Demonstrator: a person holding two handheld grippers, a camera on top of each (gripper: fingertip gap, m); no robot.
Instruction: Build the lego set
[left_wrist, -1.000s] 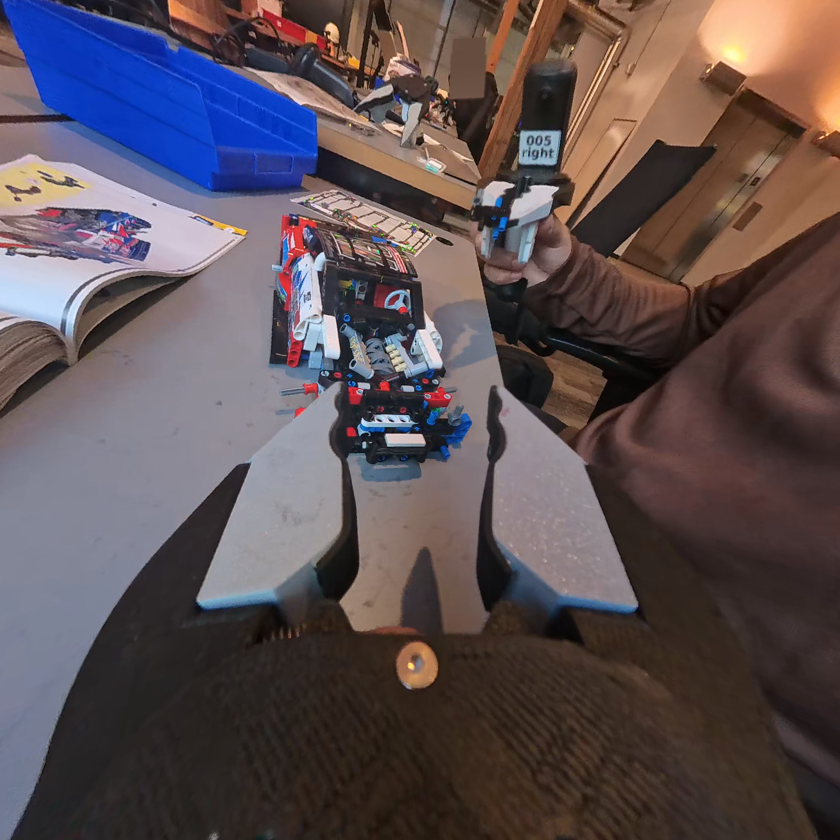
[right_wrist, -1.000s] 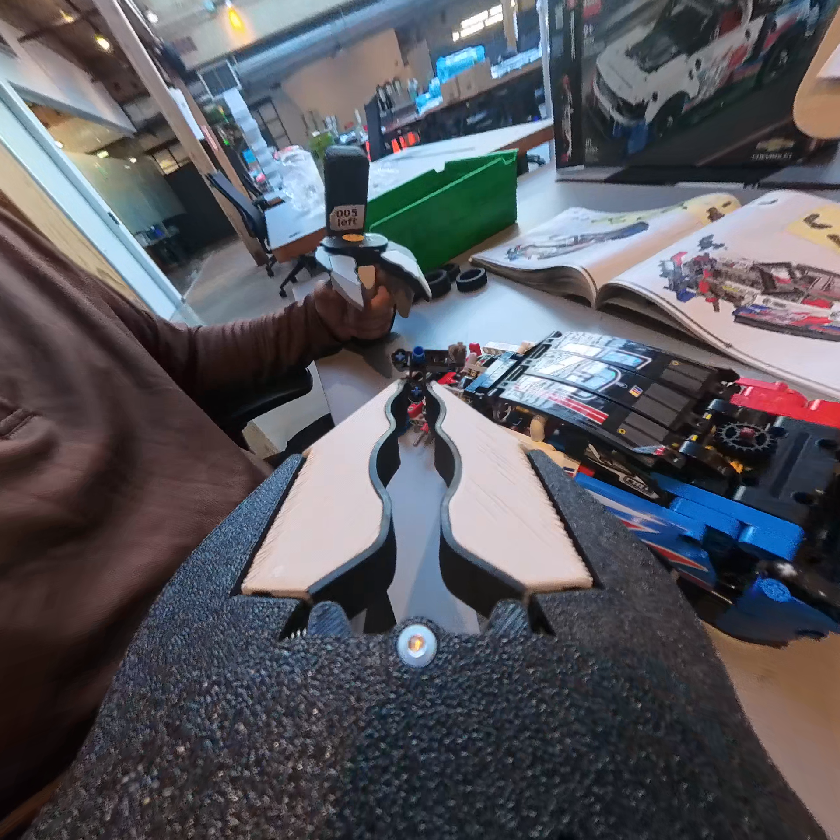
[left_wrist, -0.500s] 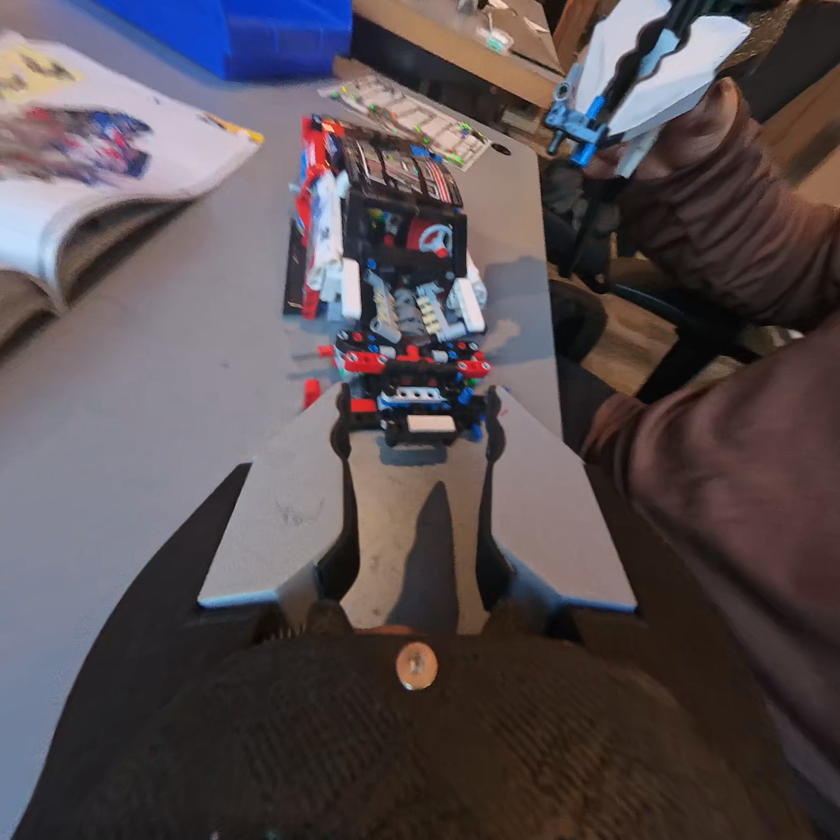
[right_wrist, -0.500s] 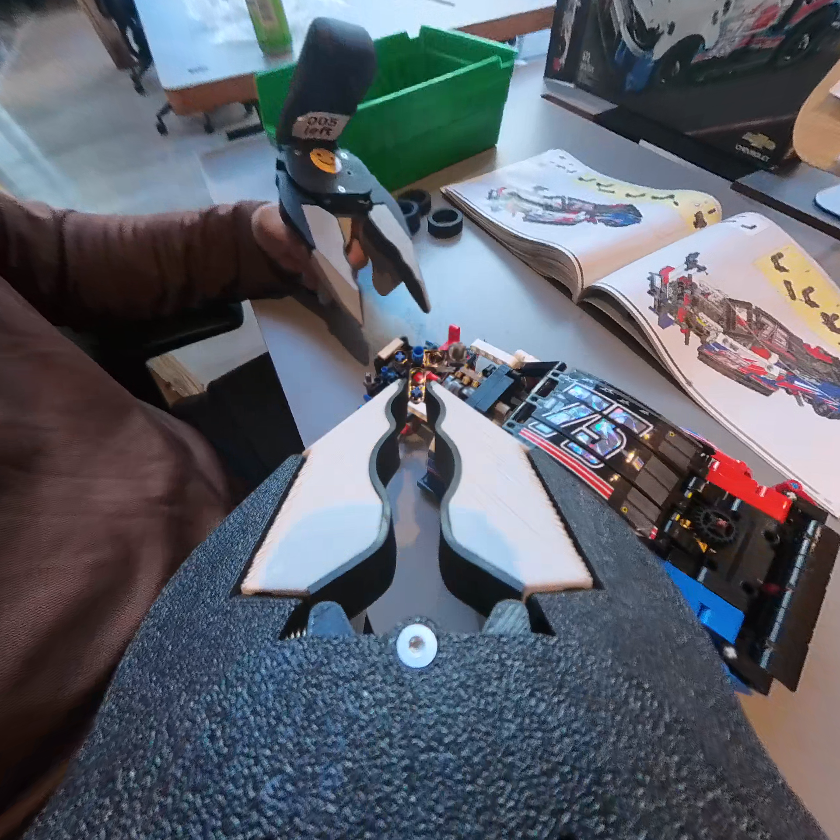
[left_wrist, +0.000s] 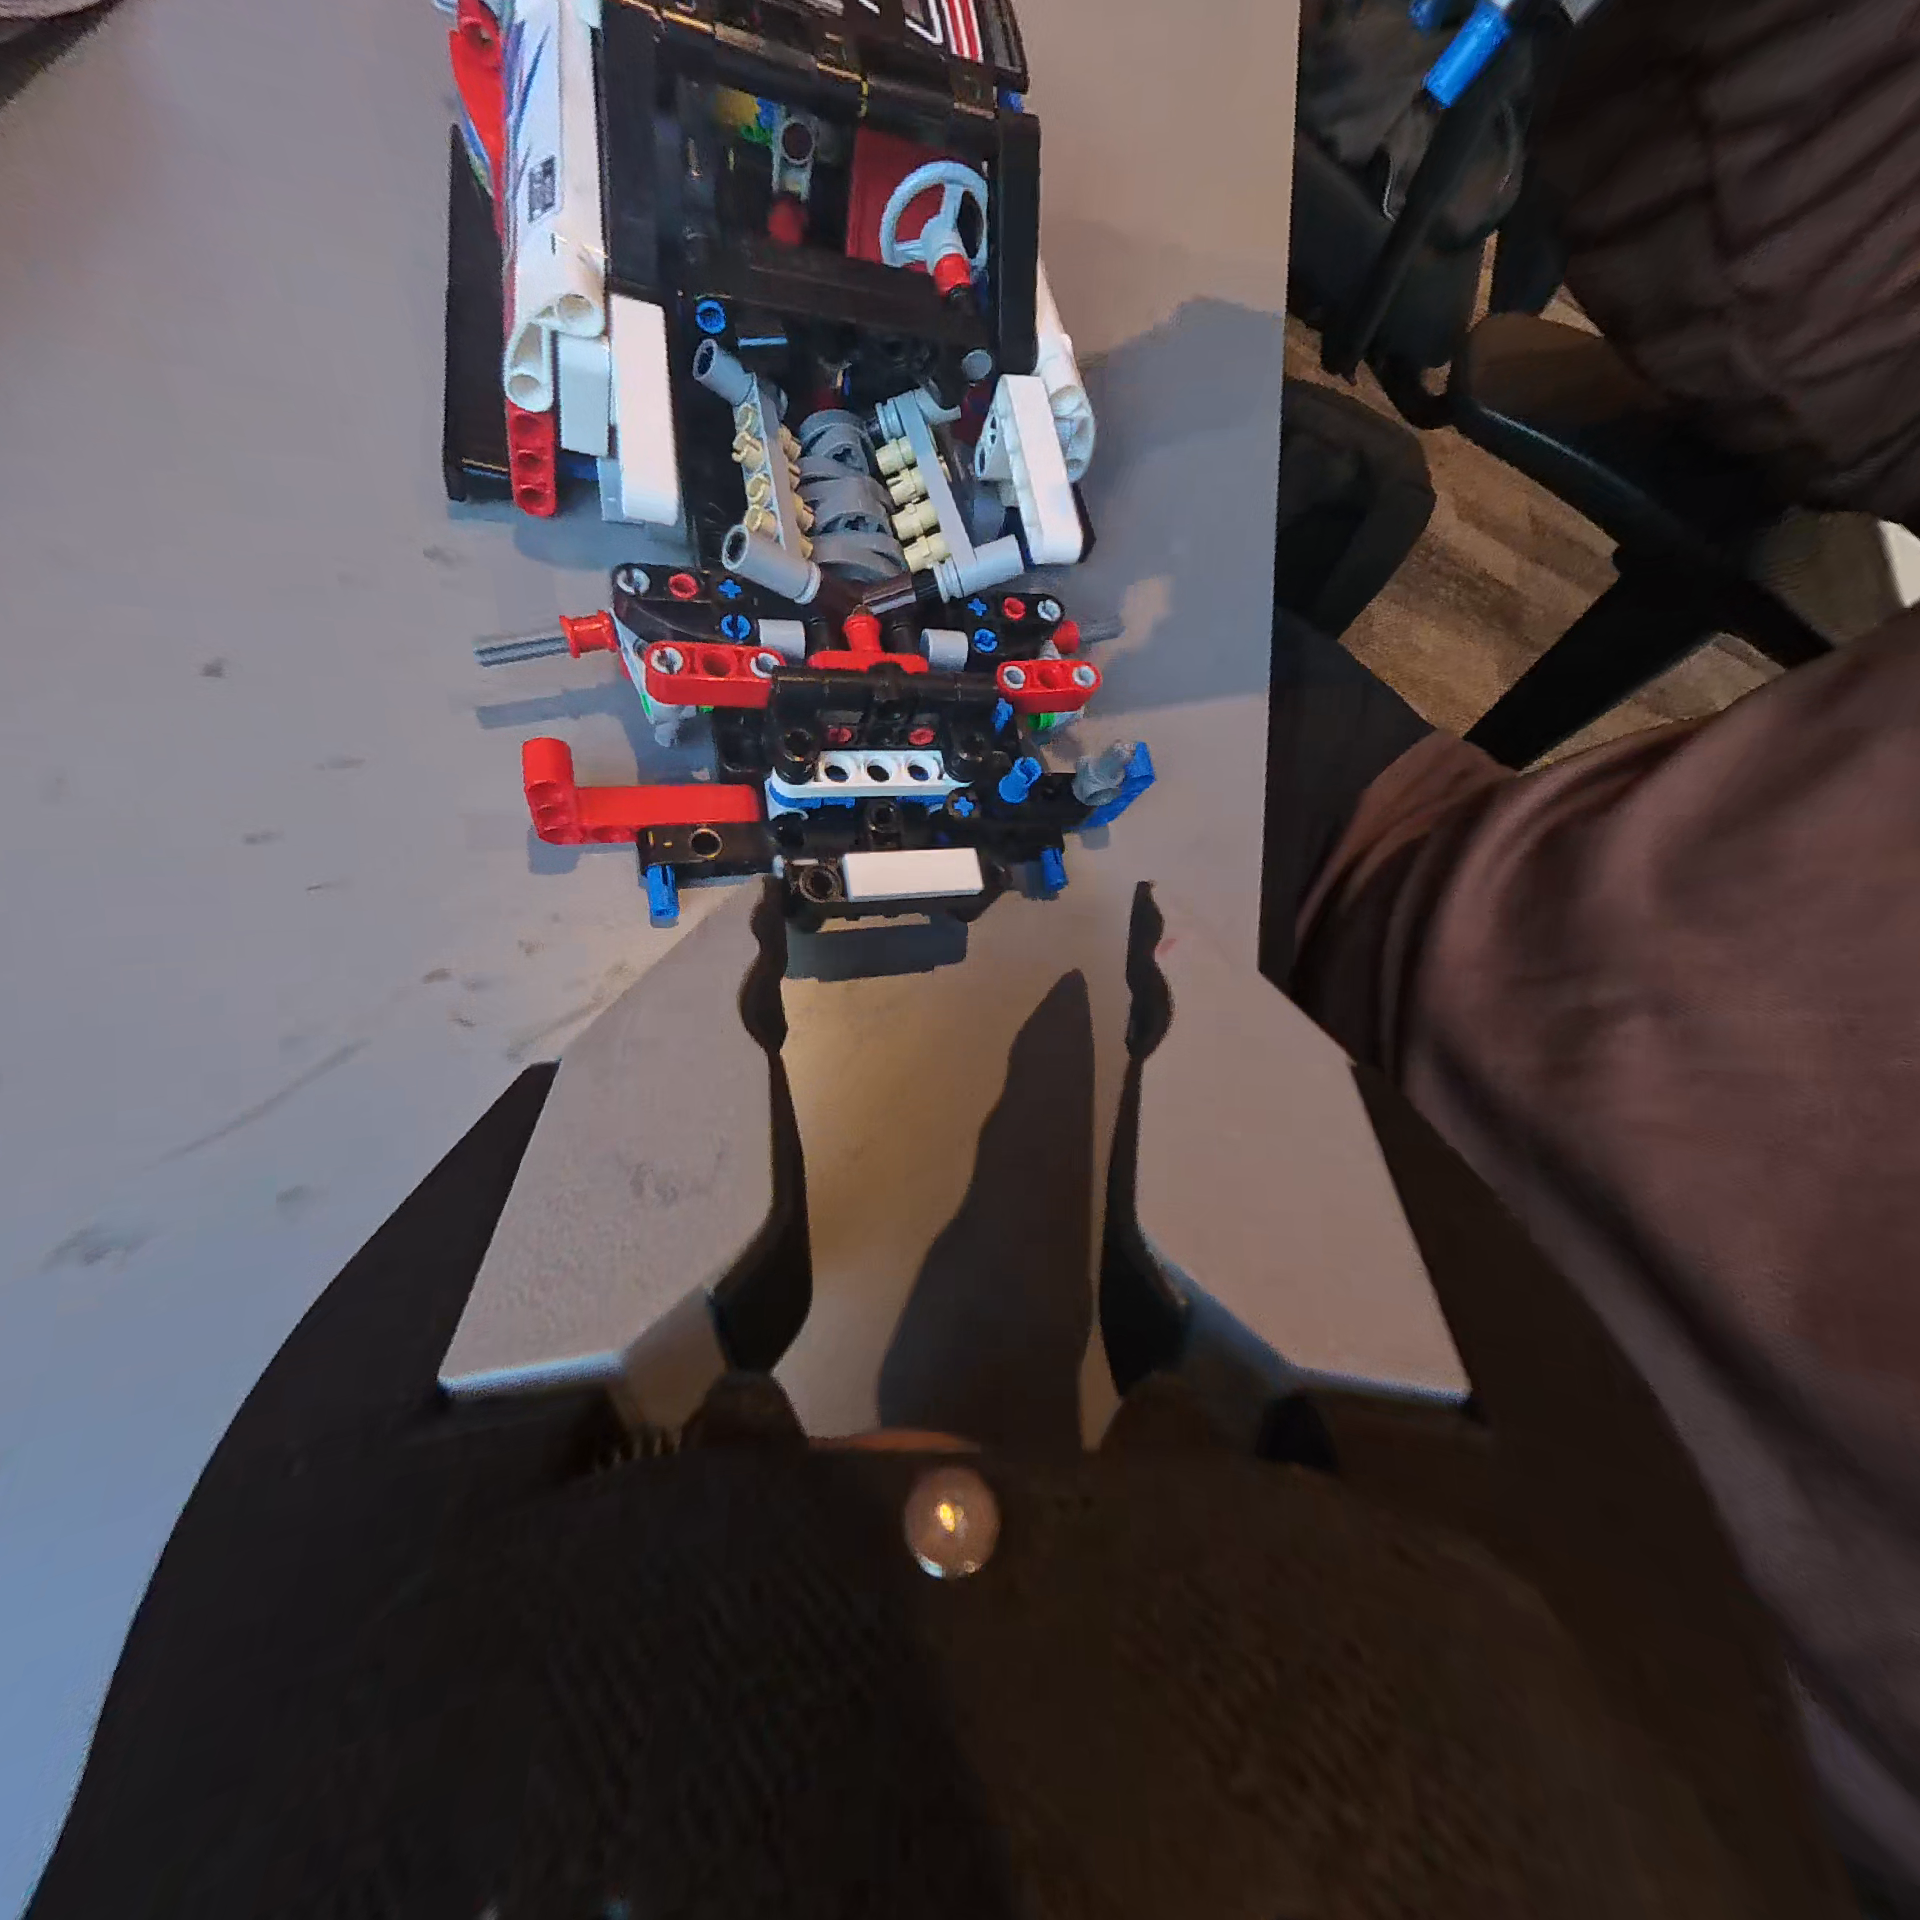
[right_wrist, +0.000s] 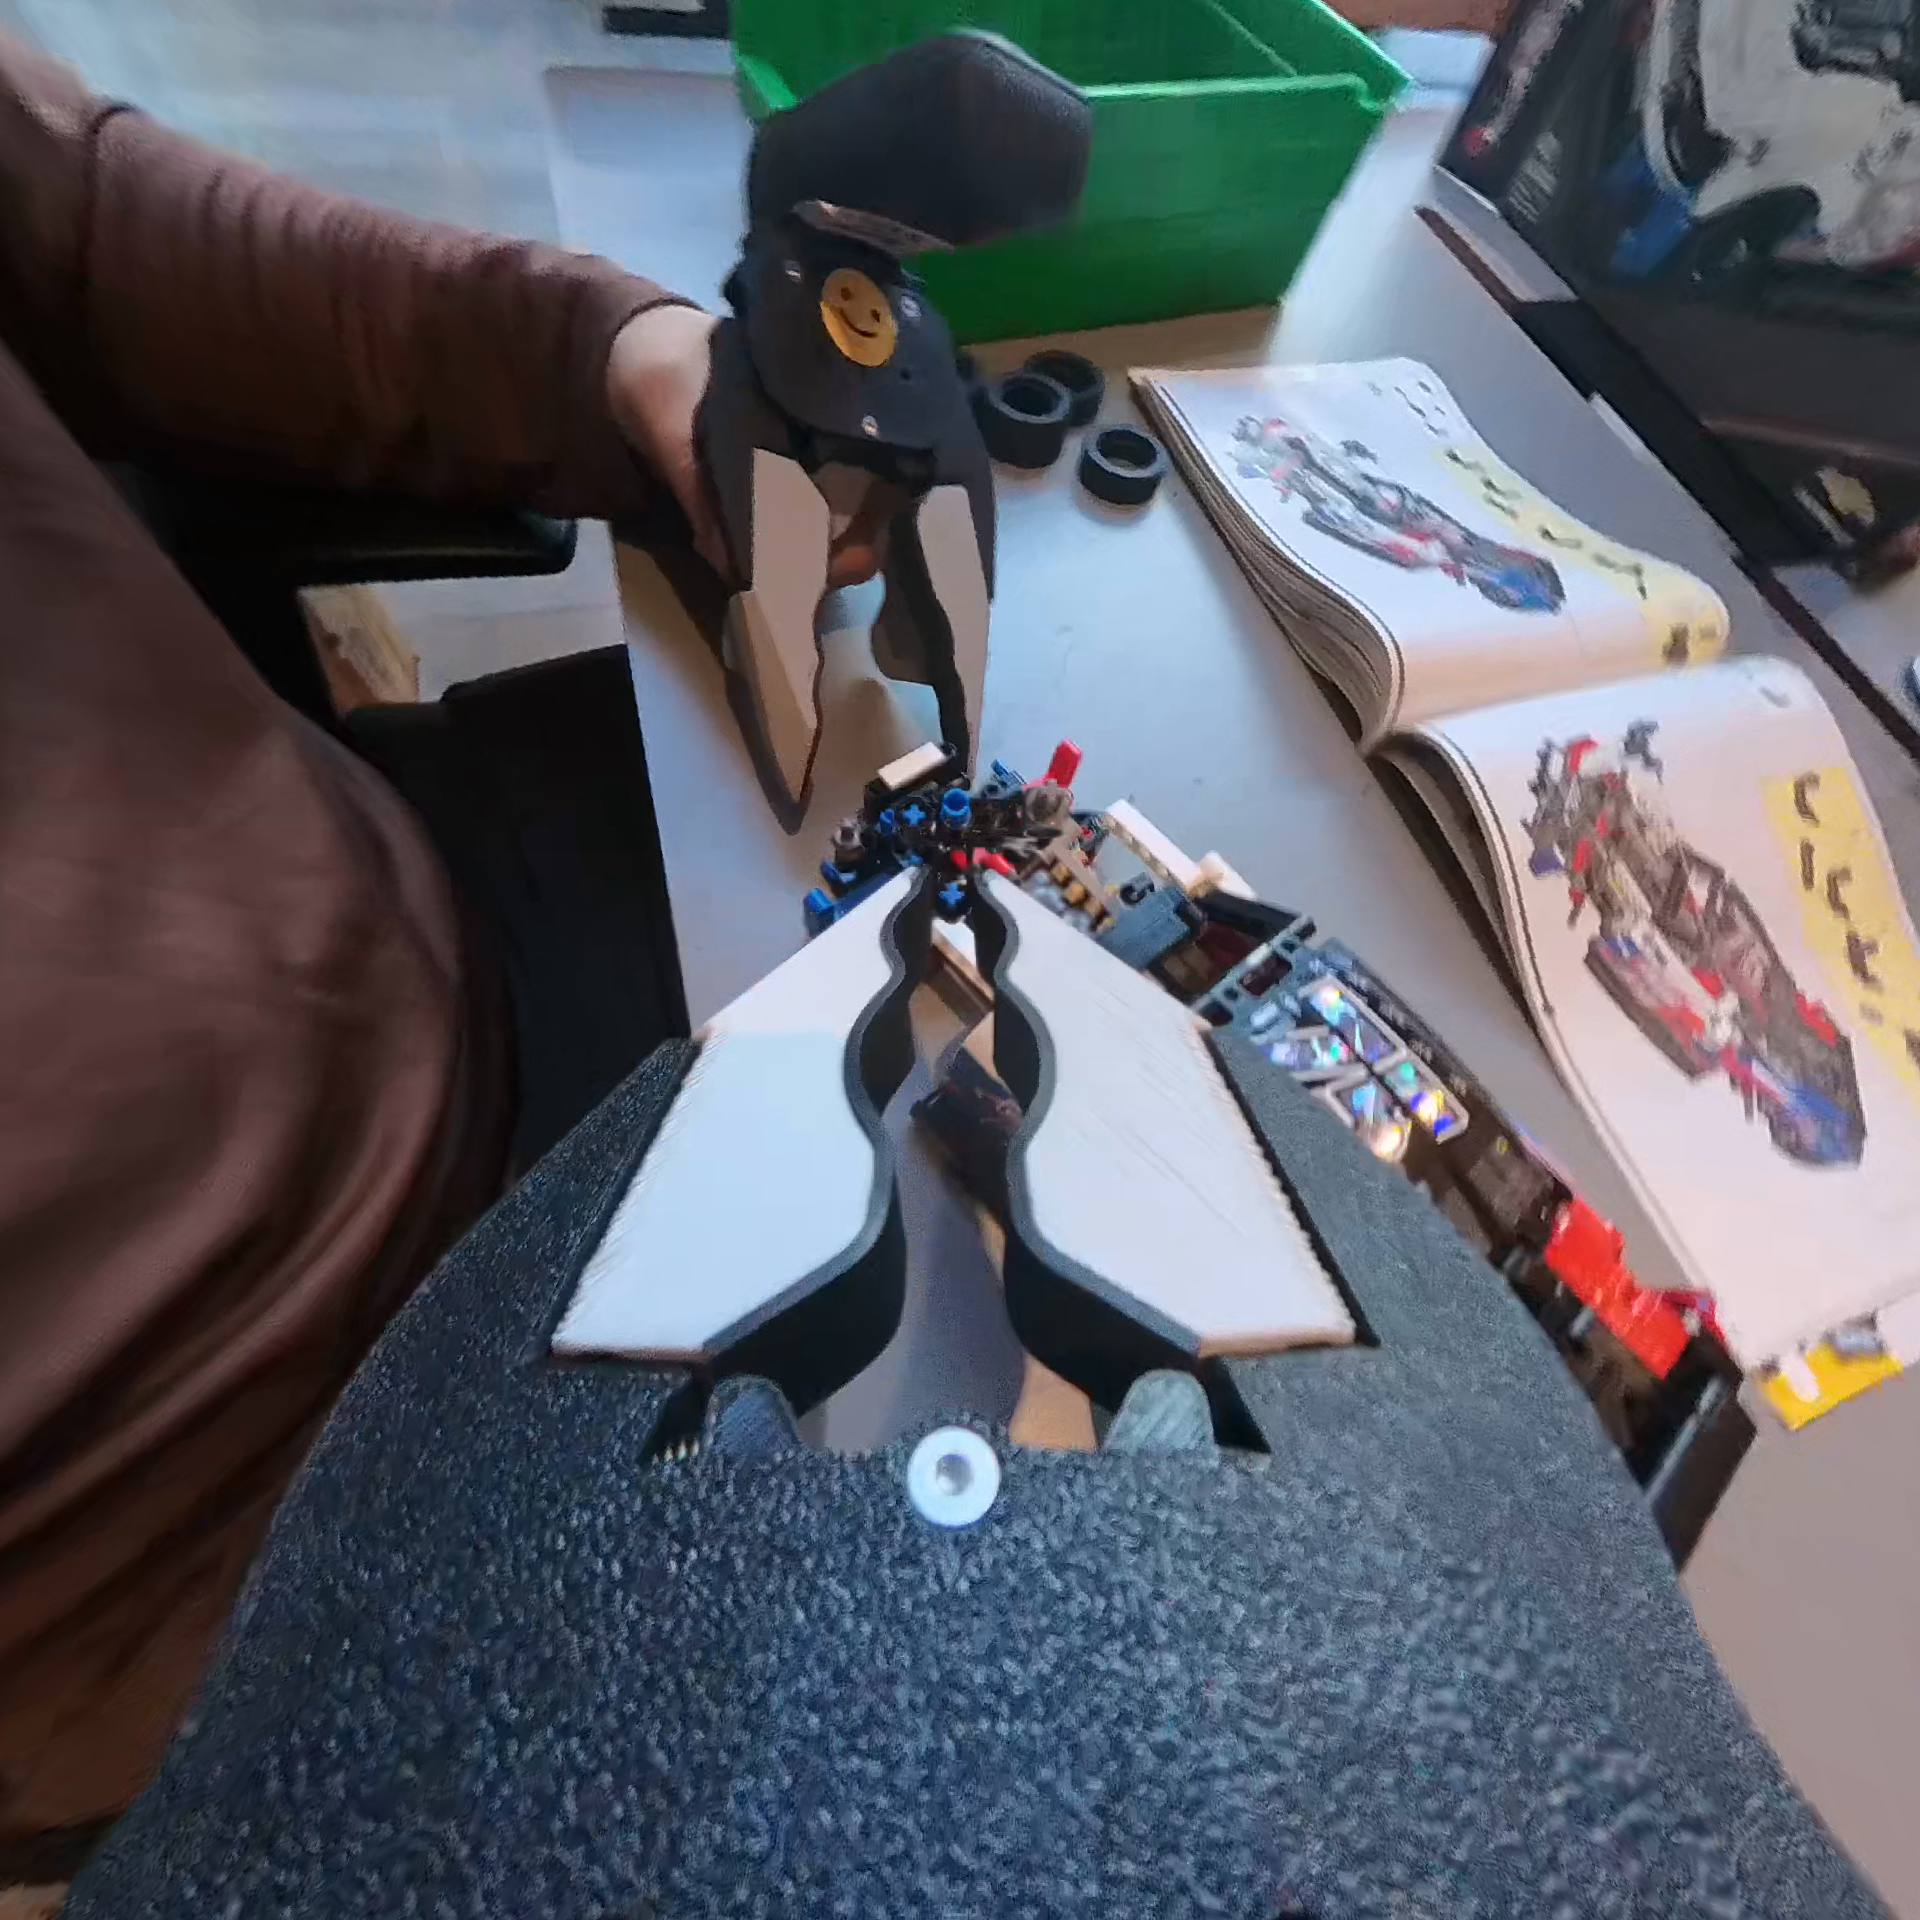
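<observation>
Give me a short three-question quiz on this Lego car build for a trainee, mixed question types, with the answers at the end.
1. True or false: the left gripper is open and holds nothing.
2. How many loose black tyres lie on the table near the green bin? A) two B) three C) five
3. Fill in: the L-shaped beam jutting from the Lego car, close to the left gripper, is coloured ___.
Key: 1 true; 2 B; 3 red.
</observation>
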